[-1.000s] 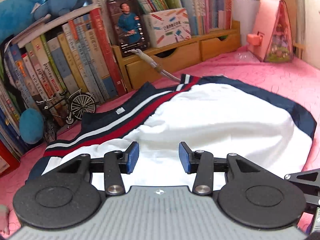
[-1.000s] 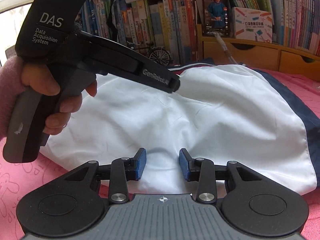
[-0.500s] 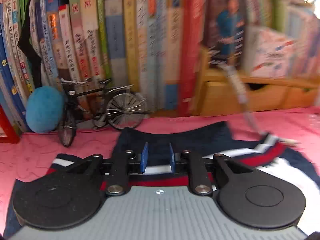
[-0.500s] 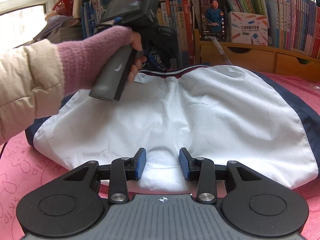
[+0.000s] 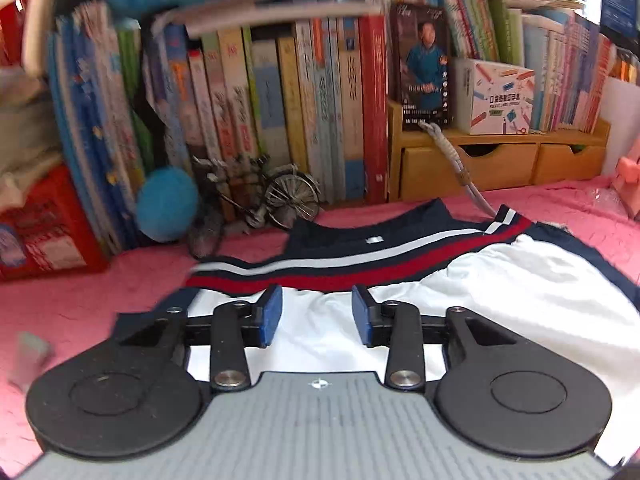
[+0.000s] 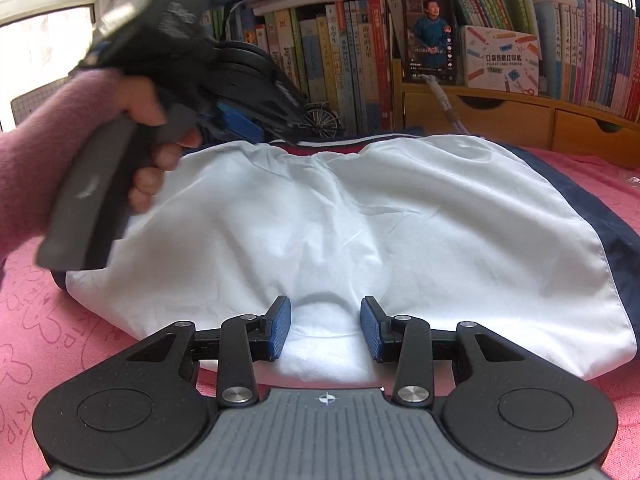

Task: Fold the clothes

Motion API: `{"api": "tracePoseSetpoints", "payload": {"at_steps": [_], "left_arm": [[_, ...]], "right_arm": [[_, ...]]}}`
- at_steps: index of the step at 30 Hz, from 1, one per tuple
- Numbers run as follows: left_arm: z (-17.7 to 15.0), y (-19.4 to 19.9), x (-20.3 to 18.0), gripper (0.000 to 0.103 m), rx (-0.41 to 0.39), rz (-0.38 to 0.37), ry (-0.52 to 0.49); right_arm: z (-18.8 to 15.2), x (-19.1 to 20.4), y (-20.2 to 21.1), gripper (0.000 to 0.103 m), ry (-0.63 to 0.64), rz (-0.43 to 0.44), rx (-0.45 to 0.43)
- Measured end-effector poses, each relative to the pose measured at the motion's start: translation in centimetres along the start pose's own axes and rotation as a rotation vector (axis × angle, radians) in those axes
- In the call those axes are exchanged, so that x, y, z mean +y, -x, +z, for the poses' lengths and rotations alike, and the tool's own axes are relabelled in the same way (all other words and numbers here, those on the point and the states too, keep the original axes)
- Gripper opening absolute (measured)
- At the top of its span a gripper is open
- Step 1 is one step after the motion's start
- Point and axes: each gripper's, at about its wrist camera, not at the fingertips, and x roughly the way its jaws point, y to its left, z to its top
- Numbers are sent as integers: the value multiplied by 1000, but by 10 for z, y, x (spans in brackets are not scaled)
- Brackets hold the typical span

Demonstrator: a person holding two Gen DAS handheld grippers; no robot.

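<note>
At the centre of both views, the white garment (image 6: 360, 216) is spread flat on the pink cover (image 5: 100, 280). The left gripper (image 5: 317, 316) has just been opening — nothing is held. The right gripper (image 6: 326, 330) is parted over the near hem — cloth ungripped.

The left hand-held gripper (image 5: 316, 315) fills the lower middle of its own view, its jaws having just been opening, nothing between the blue pads. In the right wrist view a hand (image 6: 154, 132) in a pink sleeve grips its handle at upper left. The right hand-held gripper (image 6: 326, 328) sits lower centre, jaws apart.
</note>
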Motion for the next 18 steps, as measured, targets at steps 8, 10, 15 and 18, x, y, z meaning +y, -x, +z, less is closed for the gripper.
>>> {"api": "tracePoseSetpoints", "payload": {"at_steps": [8,10,15,18], "left_arm": [[-92,54,7,61,58,238,-263],[-104,54,15,61,67,314,-288],[-126,62,32,62,56,395,-341],[-131,73,42,62,52,376,-300]], "right_arm": [[4,51,10,52,382,-29,-96],[6,68,11,53,501,-44,-129],[-4,48,-3,53,609,-159,-72],[-12,-13,8,53,561,-310,-33]]}}
